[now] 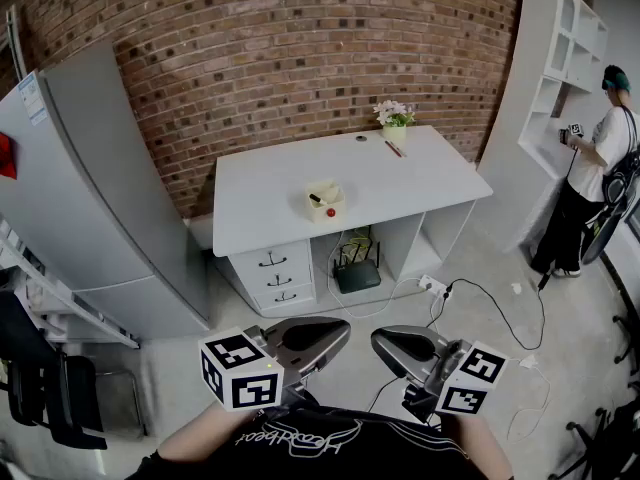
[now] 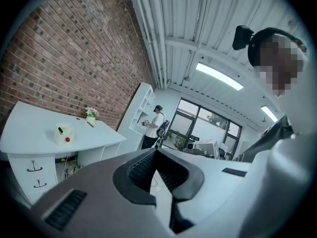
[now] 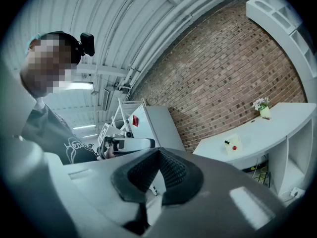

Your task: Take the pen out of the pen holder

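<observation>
A cream pen holder (image 1: 325, 202) stands near the middle of the white desk (image 1: 260, 193), with a black pen (image 1: 315, 198) sticking out of it and a red dot on its front. It shows small in the left gripper view (image 2: 64, 134) and the right gripper view (image 3: 232, 144). Both grippers are far from the desk, close to my body at the bottom of the head view. My left gripper (image 1: 344, 331) is shut and holds nothing. My right gripper (image 1: 378, 340) is also shut and empty, its tip facing the left one.
A small flower pot (image 1: 395, 118) and a loose brown pen (image 1: 393, 148) sit at the desk's back. A grey cabinet (image 1: 90, 188) stands left, white shelves (image 1: 560, 58) right, with a person (image 1: 595, 173) by them. Cables (image 1: 490, 303) lie on the floor; a black chair (image 1: 40, 388) is at lower left.
</observation>
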The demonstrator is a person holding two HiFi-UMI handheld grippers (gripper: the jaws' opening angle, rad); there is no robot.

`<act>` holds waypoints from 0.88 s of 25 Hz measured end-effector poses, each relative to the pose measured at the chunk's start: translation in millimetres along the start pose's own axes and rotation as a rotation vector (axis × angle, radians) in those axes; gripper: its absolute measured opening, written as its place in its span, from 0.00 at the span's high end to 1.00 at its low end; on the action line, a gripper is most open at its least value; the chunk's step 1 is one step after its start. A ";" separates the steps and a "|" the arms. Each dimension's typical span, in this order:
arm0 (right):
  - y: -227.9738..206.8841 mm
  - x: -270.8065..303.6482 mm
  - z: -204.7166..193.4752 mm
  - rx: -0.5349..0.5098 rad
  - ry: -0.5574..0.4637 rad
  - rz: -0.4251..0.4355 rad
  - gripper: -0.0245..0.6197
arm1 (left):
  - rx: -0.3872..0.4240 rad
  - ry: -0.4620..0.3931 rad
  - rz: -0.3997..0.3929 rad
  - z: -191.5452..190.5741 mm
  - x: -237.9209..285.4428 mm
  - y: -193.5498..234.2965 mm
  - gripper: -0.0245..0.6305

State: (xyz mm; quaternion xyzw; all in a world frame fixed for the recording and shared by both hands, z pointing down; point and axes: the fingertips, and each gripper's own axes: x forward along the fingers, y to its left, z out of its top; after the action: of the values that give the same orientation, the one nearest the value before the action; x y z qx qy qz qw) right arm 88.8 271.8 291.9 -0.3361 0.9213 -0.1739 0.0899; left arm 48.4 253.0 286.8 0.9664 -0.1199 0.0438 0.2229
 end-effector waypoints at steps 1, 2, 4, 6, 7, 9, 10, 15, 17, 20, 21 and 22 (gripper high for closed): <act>1.6 -0.2 -0.9 0.000 0.000 0.001 0.96 | 0.000 0.000 0.001 -1.1 -1.0 -0.7 0.96; 3.1 -0.3 -1.7 0.000 0.000 0.002 0.96 | 0.000 0.000 0.003 -2.1 -2.0 -1.4 0.96; 5.7 -0.4 -2.4 0.002 0.001 0.005 0.96 | -0.001 0.000 0.007 -2.8 -3.9 -2.7 0.96; 6.5 0.5 -1.7 0.007 0.003 0.005 0.96 | -0.002 -0.004 0.011 -1.5 -5.6 -3.3 0.96; 5.8 1.5 -1.3 0.012 0.004 0.003 0.96 | -0.001 -0.005 0.014 -0.6 -6.5 -2.9 0.96; 3.2 4.5 -1.4 0.023 0.006 -0.002 0.96 | -0.004 -0.006 0.021 -0.2 -8.2 -0.3 0.96; 1.4 6.2 -2.1 0.030 0.006 -0.003 0.96 | -0.007 -0.005 0.025 -0.6 -8.9 1.8 0.96; -6.7 19.7 -12.0 0.065 0.020 0.002 0.96 | -0.039 0.008 0.046 -6.1 -13.0 19.6 0.96; -11.8 26.2 -15.5 0.086 0.030 0.002 0.96 | -0.053 0.012 0.050 -6.8 -13.9 28.0 0.96; -21.8 35.7 -18.3 0.132 0.041 -0.001 0.96 | -0.070 0.019 0.057 -6.3 -14.5 41.7 0.96; -25.1 39.5 -19.5 0.142 0.046 -0.004 0.96 | -0.078 0.022 0.059 -6.1 -14.7 47.2 0.96; -28.5 43.6 -21.0 0.149 0.052 -0.006 0.96 | -0.088 0.025 0.061 -6.2 -14.8 53.2 0.96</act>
State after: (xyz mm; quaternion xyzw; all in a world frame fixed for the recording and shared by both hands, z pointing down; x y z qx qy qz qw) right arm 66.6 228.6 320.0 -0.3267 0.9067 -0.2511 0.0902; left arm 20.5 212.5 312.7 0.9510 -0.1483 0.0574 0.2651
